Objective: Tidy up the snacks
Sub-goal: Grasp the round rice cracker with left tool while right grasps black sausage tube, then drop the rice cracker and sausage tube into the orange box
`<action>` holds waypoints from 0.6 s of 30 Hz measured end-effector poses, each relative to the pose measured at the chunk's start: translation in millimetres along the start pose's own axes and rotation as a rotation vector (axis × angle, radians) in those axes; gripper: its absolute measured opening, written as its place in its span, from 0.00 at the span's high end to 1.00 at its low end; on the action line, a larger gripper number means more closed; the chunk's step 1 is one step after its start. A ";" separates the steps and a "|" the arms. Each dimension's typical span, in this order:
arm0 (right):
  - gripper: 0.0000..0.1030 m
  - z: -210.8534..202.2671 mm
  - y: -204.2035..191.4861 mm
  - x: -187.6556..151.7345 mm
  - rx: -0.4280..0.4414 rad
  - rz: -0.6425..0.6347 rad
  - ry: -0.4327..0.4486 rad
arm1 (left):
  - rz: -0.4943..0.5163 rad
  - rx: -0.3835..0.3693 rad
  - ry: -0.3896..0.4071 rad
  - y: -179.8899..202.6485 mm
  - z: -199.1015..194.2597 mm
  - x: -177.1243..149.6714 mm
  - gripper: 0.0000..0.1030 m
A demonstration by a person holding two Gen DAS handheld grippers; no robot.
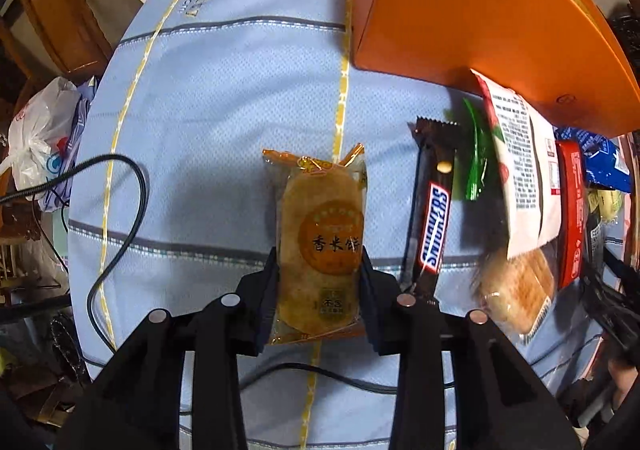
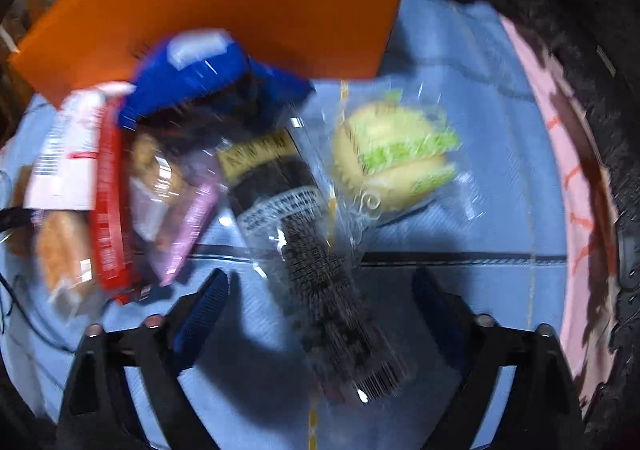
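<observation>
A clear-wrapped golden rice cake (image 1: 320,217) lies on the blue striped tablecloth (image 1: 220,89). My left gripper (image 1: 320,270) points down at it, both pads pressed against its long sides. Just right lie a Snickers bar (image 1: 434,226), a green candy (image 1: 478,161) and a white packet (image 1: 524,169). In the blurred right wrist view a long dark roll in clear wrap (image 2: 304,234) lies between the fingers of my right gripper (image 2: 324,290), with gaps on both sides. A yellow-green cake (image 2: 392,153) lies beyond it to the right.
An orange box (image 1: 460,9) stands at the back, also seen as the orange box (image 2: 260,1). A blue packet (image 2: 200,85), a red packet (image 2: 108,209) and a purple packet (image 2: 188,226) are piled on the left. A black cable (image 1: 120,209) loops over the cloth's left edge.
</observation>
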State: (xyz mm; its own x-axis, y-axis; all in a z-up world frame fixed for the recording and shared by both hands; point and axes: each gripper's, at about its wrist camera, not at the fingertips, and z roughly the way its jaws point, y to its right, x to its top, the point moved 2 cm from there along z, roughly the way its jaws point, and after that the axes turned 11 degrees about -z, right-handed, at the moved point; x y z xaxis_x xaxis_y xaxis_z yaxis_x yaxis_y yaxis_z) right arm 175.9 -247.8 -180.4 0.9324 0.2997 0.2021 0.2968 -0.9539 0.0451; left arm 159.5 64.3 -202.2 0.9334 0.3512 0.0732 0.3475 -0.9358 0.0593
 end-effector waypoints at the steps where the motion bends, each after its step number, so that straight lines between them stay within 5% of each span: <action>1: 0.52 -5.7 -5.2 2.7 -0.011 -0.046 0.000 | -0.002 -0.002 0.002 -3.2 -1.7 -1.9 0.66; 2: 0.69 -10.4 -7.4 2.9 -0.017 -0.064 -0.003 | -0.004 -0.007 0.005 -7.4 -4.4 -7.5 0.66; 3: 0.74 -16.4 -7.6 1.6 0.023 -0.057 0.003 | -0.004 -0.012 0.006 -5.1 -7.1 -15.2 0.66; 18: 0.75 -86.8 -4.0 -56.4 0.466 0.115 0.041 | 0.054 -0.157 0.038 16.8 -63.9 -47.1 0.66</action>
State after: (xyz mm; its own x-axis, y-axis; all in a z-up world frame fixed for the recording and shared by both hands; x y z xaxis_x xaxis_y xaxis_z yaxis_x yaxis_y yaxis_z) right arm 104.3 -262.4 -107.1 0.9585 0.1824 0.2190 0.2615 -0.8683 -0.4215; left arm 115.6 34.0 -141.0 0.9451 0.3046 0.1181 0.2763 -0.9382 0.2086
